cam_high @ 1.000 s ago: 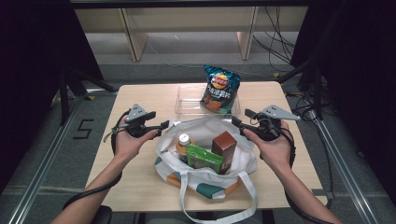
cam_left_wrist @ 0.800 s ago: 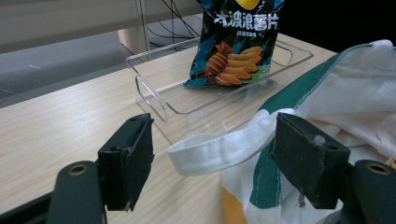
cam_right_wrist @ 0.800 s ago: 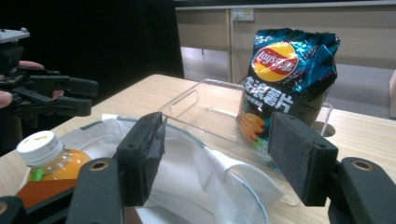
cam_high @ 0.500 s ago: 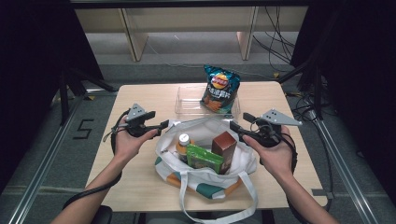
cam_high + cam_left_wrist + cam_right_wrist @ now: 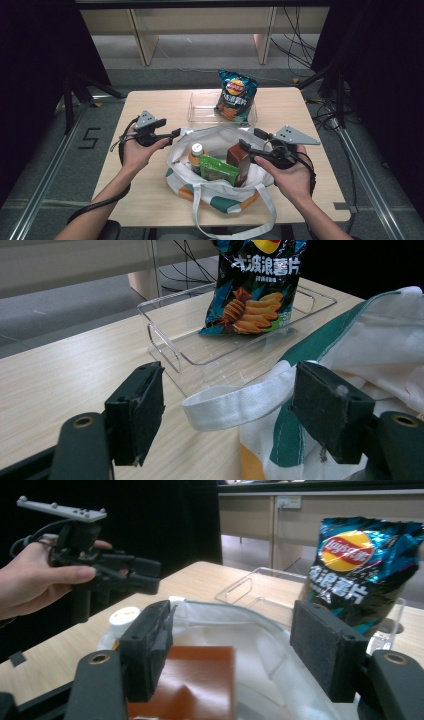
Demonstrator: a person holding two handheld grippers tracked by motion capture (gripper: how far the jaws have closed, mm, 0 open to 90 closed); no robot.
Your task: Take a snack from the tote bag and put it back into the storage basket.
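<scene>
**Both grippers at the bag mouth, jaws apart**

Landmark: the bag [image 5: 220,187], a white tote with green and orange panels, lying open at the table's [image 5: 150,205] near-centre.

1. Left gripper [image 5: 172,133]: held level at the bag's left rim. In the left gripper view its jaws stand wide apart. The bag's white strap [image 5: 235,402] loops through the gap between them; neither pad presses on it, though contact at the right-hand pad cannot be ruled out from this angle.

2. Bag contents, left to right: a bottle [image 5: 195,154] with a white cap, a green box [image 5: 218,170] lying flat, and a brown box [image 5: 239,159] standing upright at the right side.

3. Right gripper [image 5: 251,140]: held at the bag's right rim, pointing in over the opening. Its jaws have just been opening and now stand wide. In the right gripper view the brown box [image 5: 187,687] sits low between the jaws, untouched by either pad.

4. Behind the bag: a clear tray [image 5: 200,110], just beyond the far rim. A chip bag [image 5: 235,95] stands upright in the tray's right half.
</scene>
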